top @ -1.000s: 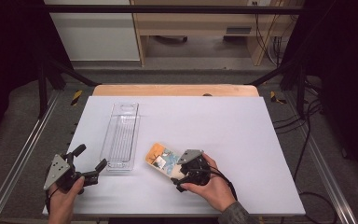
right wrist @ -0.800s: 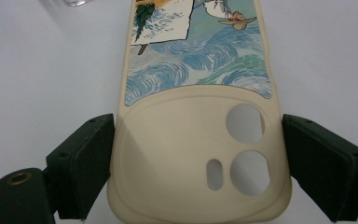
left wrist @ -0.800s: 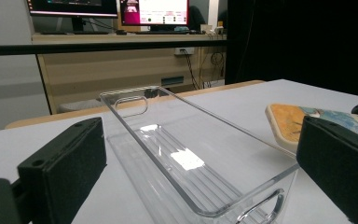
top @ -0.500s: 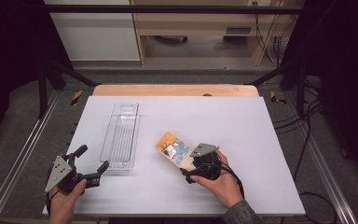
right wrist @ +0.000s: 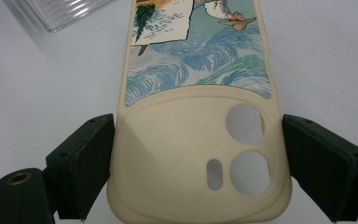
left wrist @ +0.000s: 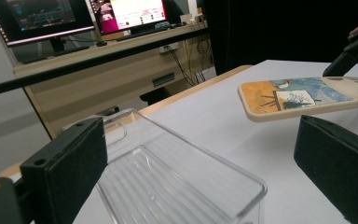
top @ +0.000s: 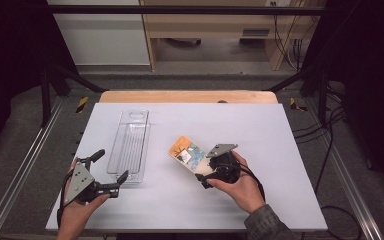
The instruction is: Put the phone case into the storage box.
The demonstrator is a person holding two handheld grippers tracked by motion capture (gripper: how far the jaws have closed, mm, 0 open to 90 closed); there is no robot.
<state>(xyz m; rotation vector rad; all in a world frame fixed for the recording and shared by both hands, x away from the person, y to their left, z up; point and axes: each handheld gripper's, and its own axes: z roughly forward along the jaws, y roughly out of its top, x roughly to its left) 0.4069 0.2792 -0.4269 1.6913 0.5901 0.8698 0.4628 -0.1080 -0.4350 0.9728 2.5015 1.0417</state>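
The right claw (top: 206, 176) pinches the phone case (right wrist: 198, 140) by its two long edges at the camera-hole end, so the printed end sticks out free and lifted off the table (top: 280, 150). Farther on, the left claw (top: 111, 170) waits spread at the near end of the tray (top: 130, 145), probably to steady it.

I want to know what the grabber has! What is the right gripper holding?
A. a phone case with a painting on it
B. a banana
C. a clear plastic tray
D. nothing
A, because the right gripper has its two black jaws pressed on the sides of the beige phone case with blue swirls, lifted off the table.
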